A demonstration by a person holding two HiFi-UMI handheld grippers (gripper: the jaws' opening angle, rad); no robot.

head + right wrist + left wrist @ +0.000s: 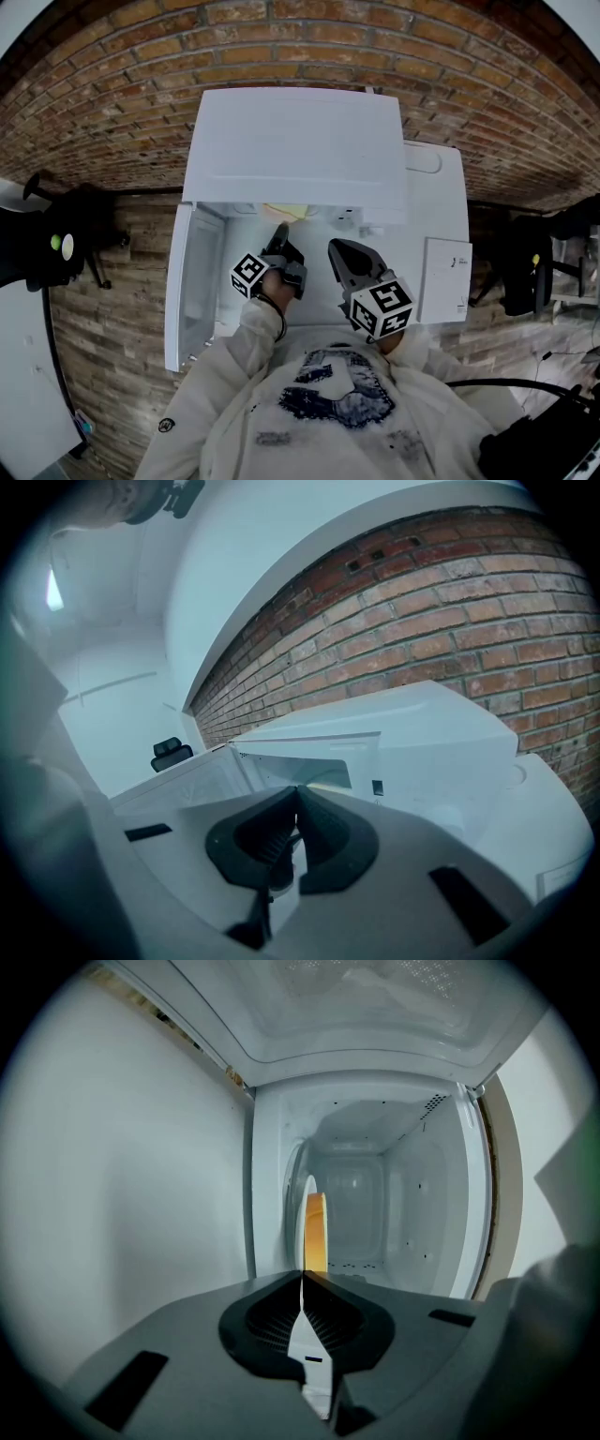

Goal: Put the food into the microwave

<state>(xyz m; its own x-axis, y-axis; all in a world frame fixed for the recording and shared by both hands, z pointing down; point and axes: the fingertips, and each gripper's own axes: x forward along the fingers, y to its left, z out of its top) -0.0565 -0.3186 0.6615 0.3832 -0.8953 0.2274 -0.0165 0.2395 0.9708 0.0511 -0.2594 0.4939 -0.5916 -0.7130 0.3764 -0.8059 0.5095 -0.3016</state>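
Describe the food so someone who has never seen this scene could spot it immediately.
Find the white microwave against the brick wall, its door swung open to the left. Just inside its mouth is a white plate carrying the food. Its yellow-orange is the only colour in the all-white cavity.

Left tool [279,231] and right tool [337,249] both shut
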